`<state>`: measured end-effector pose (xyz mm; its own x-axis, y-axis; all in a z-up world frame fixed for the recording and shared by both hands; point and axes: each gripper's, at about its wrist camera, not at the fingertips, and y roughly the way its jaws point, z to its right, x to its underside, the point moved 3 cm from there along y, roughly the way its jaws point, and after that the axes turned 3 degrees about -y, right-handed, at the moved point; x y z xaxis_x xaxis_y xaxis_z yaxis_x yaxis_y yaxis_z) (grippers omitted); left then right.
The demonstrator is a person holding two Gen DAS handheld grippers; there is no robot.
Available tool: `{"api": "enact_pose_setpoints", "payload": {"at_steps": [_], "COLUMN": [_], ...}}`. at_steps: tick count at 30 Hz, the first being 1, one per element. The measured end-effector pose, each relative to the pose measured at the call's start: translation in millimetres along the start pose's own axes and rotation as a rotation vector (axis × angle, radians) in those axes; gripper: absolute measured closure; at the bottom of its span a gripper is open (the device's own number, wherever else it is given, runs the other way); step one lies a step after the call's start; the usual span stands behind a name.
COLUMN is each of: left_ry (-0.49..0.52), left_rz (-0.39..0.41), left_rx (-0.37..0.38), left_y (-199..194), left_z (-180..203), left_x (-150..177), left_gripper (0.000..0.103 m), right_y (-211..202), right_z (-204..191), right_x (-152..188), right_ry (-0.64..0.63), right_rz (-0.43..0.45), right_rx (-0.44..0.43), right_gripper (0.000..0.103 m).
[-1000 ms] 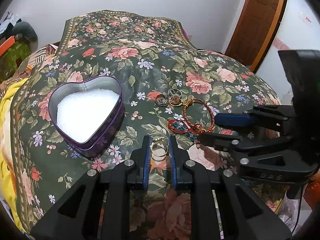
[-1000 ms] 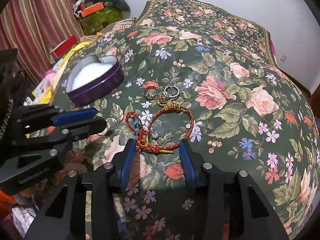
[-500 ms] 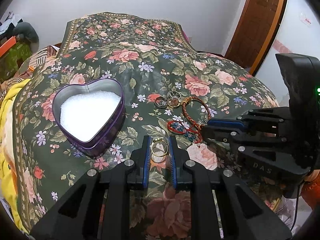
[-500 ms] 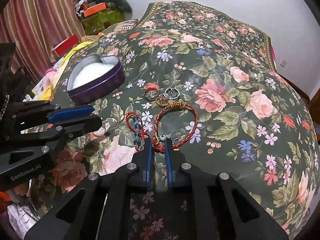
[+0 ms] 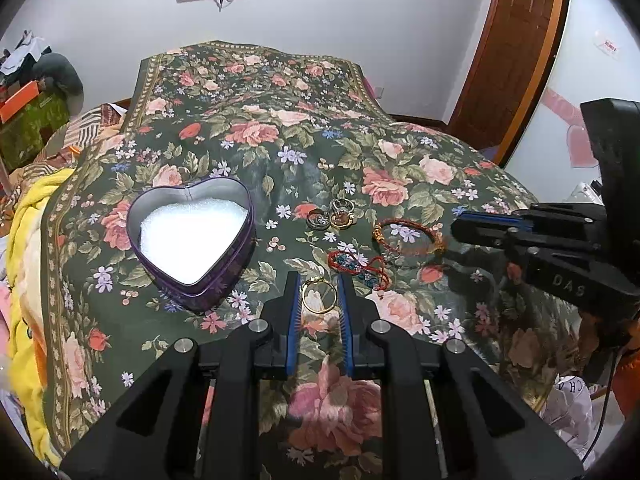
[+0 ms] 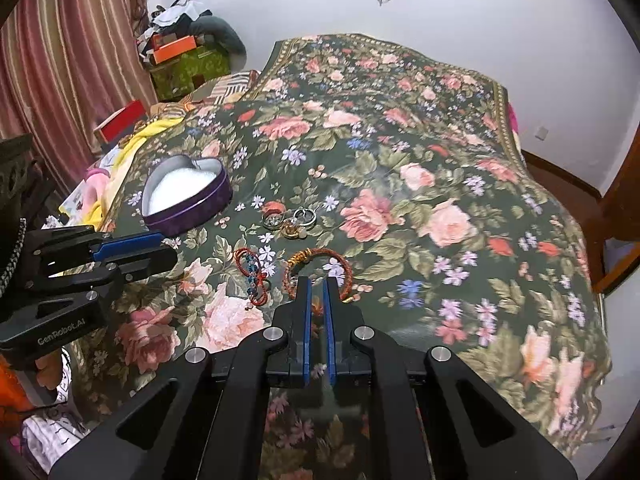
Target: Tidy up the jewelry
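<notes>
My left gripper [image 5: 319, 290] is shut on a thin gold ring [image 5: 319, 311], held just above the floral bedspread [image 5: 280, 152]. My right gripper [image 6: 318, 285] is shut on the near side of a red-orange cord bracelet [image 6: 324, 251], whose loop hangs forward from the pads, raised off the cloth. In the left wrist view the same bracelet [image 5: 400, 221] sticks out from the right gripper [image 5: 454, 230]. A red cord bracelet with blue beads [image 5: 356, 266] lies between the two grippers. A small cluster of rings [image 5: 332, 216] lies behind it. The open heart-shaped tin [image 5: 192, 236] with white padding stands to the left.
The tin [image 6: 186, 196] sits near the bed's left edge, beside a yellow blanket [image 5: 28, 240]. The left gripper [image 6: 170, 248] hovers left of the beaded bracelet [image 6: 252, 272]. Boxes and clothes are piled at the far left corner [image 6: 180, 56]. A wooden door [image 5: 508, 52] stands at right.
My right gripper's jaws closed around the red-orange bracelet and lifted it off the bedspread. The left gripper kept its hold on the gold ring and rose slightly.
</notes>
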<state>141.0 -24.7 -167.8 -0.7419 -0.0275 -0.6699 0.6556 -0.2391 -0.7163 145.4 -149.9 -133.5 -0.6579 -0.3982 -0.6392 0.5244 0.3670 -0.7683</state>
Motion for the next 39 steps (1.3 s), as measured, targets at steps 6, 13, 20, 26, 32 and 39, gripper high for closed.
{"api": "enact_pose_setpoints", "payload": {"at_steps": [6,13,20,26,32,39], "left_ry": [-0.002,-0.011,-0.032,-0.032,-0.026,-0.029], "left_rz": [0.024,0.036,0.019,-0.001,-0.019,-0.035], "left_rx": [-0.002,-0.015,-0.014,-0.005,-0.002,-0.004], "left_y": [-13.7,-22.7,-13.8,0.0,13.7,22.9], "left_z": [1.0,-2.4,-11.3,-13.5,-15.1,-17.1], "left_x": [-1.1,1.4,0.6,-1.4,-3.0,-2.9], "left_gripper": [0.086,0.086,0.086,0.086,0.086,0.086], "right_y": [-14.1,0.9,20.1,47.5,71.6,78.0], "right_z": [-2.9,-12.1,3.2,15.5,13.4,4.0], "right_x": [-1.4,1.0,-5.6,-17.3,-21.5,-16.0], "right_ry": [-0.017,-0.056,-0.003,-0.016,-0.090,-0.175], "right_rz": [0.015,-0.043,-0.041,-0.090,-0.159,-0.184], "right_rx": [0.001,0.037,0.021,0.019,0.004,0.000], "right_gripper": [0.098,0.054,0.052,0.054,0.073,0.097]}}
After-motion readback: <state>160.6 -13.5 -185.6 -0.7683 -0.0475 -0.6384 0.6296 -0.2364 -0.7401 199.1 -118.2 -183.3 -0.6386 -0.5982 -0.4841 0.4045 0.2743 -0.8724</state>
